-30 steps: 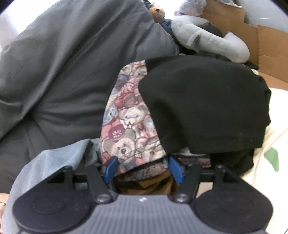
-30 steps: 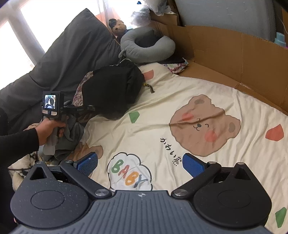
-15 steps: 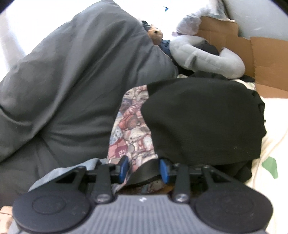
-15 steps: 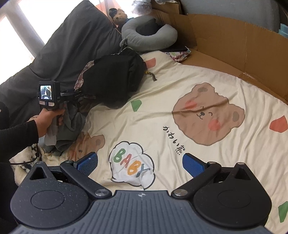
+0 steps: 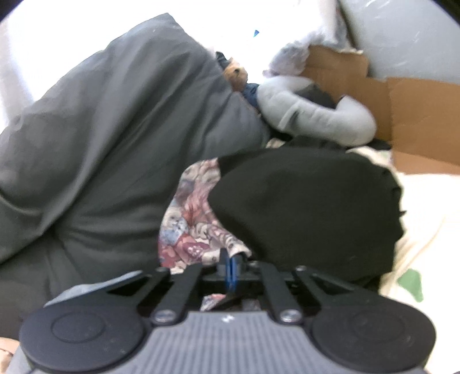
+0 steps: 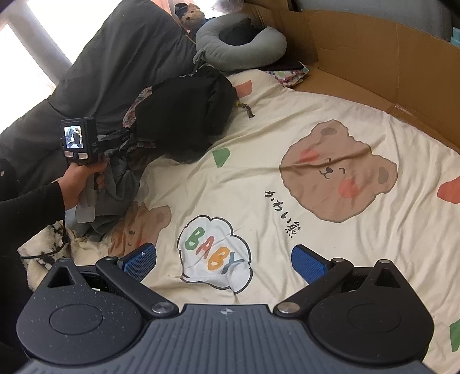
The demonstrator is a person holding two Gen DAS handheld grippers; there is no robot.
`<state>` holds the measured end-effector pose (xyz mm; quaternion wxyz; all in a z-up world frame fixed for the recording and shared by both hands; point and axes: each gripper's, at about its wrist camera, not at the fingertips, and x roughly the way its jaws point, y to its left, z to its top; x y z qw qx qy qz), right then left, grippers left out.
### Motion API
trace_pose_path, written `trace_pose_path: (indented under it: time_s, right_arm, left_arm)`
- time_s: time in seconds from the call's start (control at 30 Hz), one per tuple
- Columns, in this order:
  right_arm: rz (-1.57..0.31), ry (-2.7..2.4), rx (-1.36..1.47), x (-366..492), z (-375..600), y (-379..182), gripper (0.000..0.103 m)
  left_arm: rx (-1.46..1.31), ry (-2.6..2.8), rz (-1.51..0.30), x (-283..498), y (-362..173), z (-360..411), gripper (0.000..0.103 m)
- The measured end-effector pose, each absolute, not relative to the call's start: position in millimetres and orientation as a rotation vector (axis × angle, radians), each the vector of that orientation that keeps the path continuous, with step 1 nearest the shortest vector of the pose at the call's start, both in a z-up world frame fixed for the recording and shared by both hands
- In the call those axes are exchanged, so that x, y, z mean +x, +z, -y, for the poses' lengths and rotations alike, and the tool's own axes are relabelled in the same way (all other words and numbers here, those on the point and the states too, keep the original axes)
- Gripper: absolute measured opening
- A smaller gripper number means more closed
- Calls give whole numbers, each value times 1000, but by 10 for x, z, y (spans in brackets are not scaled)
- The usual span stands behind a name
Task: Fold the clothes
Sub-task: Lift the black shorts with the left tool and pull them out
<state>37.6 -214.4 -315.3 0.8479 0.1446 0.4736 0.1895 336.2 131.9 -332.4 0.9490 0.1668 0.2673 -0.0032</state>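
- Your left gripper (image 5: pixel 231 269) has its blue pads pressed together at the near edge of the clothes pile; a bit of cloth seems pinched between them, though the blur keeps you from telling which garment it belongs to.
- The black garment (image 5: pixel 304 213) sits on top of that pile, just beyond the left gripper and a little to its right.
- The bear-print fabric (image 5: pixel 189 221) pokes out from under the black garment on its left side, lying against the dark grey duvet (image 5: pixel 109 149).
- From the right wrist view, your left hand (image 6: pixel 83 178) grips the handle of the left gripper, with grey clothing (image 6: pixel 115 187) bunched directly beneath it, on the near side of the black garment.
- Your right gripper (image 6: pixel 224 261) hovers over the cream bear-print sheet (image 6: pixel 287 138), well apart from the black garment, with its two blue pads spread wide and nothing between them.
- The "BABY" cloud print (image 6: pixel 215 253) on the sheet lies right between those spread fingers.
- A grey U-shaped pillow (image 6: pixel 238 46) rests beyond the black garment, near the cardboard wall (image 6: pixel 373 57).
- A small teddy bear (image 6: pixel 191 17) sits just behind the pillow, on the far side from the black garment.
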Motion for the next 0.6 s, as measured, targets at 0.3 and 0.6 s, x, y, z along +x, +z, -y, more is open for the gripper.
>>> trace_pose_path:
  time_s: [0.3,0.6]
  right_arm:
    - [-1012,389,342,405,2189,-3171,103]
    - [-988,382,353,405,2252,-3159,103]
  left_arm:
    - [215,-133,-483,3025,-3068,-1065,1]
    - [84,-257,-430,2637,-2907,-805,0]
